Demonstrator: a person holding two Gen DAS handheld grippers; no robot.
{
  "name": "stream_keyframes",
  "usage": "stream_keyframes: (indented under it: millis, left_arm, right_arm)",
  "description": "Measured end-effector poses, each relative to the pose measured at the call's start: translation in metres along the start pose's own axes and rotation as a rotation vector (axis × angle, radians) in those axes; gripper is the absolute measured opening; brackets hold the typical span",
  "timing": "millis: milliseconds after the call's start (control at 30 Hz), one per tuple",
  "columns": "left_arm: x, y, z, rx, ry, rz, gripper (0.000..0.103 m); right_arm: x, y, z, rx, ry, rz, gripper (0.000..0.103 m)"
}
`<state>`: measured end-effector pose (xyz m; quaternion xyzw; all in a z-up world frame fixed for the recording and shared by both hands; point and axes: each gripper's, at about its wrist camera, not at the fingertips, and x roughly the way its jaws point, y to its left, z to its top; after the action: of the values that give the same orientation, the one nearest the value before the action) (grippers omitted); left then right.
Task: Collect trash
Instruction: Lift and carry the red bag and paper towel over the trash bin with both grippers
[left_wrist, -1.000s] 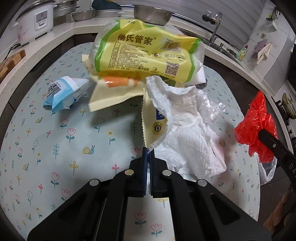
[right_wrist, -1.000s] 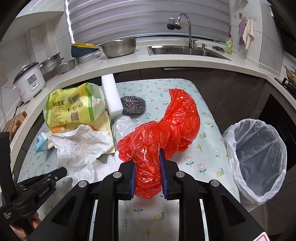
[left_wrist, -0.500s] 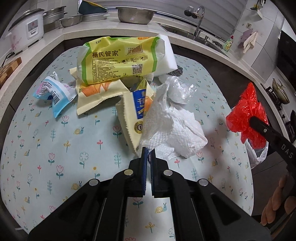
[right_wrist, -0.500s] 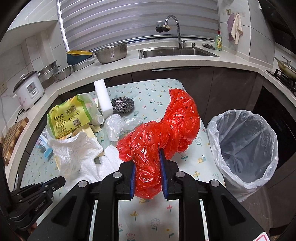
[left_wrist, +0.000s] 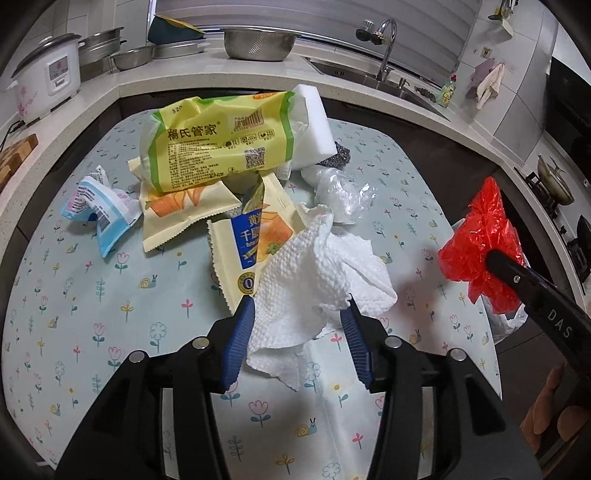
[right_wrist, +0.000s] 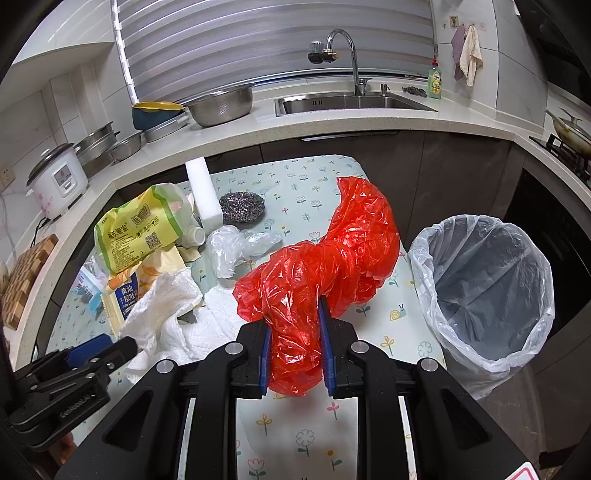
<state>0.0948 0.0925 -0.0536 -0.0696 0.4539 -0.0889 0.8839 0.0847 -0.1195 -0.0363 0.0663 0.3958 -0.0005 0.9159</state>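
Observation:
My left gripper (left_wrist: 298, 310) is open, its blue pads on either side of a crumpled white paper towel (left_wrist: 325, 280) that lies on the flowered table. A yellow biscuit wrapper (left_wrist: 255, 240) lies partly under the towel. My right gripper (right_wrist: 292, 314) is shut on a crumpled red plastic bag (right_wrist: 325, 251) and holds it above the table's right part, left of the white-lined trash bin (right_wrist: 487, 280). The red bag also shows in the left wrist view (left_wrist: 480, 240). The paper towel also shows in the right wrist view (right_wrist: 166, 310).
More trash lies on the table: a large yellow-green package (left_wrist: 221, 147), an orange-printed wrapper (left_wrist: 177, 210), a blue-white packet (left_wrist: 99, 210), clear plastic (left_wrist: 343, 192), a white sponge block (right_wrist: 203, 192) and a steel scourer (right_wrist: 242, 206). Counter, sink and rice cooker (right_wrist: 57, 181) stand behind.
My left gripper has opened and let go of the paper towel and wrapper, which now lie on the table. My right gripper has drawn back with the red bag, bringing the bin fully into view.

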Motion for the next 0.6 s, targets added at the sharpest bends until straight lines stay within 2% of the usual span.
stream_keyframes:
  millis: [167, 233, 267, 300, 367, 600]
  left_arm:
    - [0.018, -0.004, 0.002, -0.002, 0.029, -0.026, 0.045]
    - [0.027, -0.004, 0.002, -0.004, 0.051, -0.027, 0.029]
    - [0.032, -0.003, 0.002, -0.006, 0.069, -0.033, 0.015]
    - [0.034, -0.003, 0.002, -0.009, 0.080, -0.043, 0.005]
    - [0.032, -0.002, 0.002, -0.010, 0.078, -0.044, 0.005]
    - [-0.005, -0.014, 0.014, 0.010, -0.005, -0.071, 0.003]
  right_arm:
    - [0.001, 0.000, 0.000, -0.004, 0.007, -0.004, 0.020]
    - [0.002, 0.000, 0.000, -0.005, 0.009, -0.005, 0.020]
    - [0.002, 0.000, -0.001, -0.005, 0.010, -0.005, 0.020]
    - [0.002, 0.000, -0.001, -0.005, 0.010, -0.006, 0.020]
    - [0.001, -0.001, -0.001, -0.004, 0.010, -0.005, 0.020]
    - [-0.013, -0.008, 0.002, -0.001, -0.024, 0.003, 0.020]
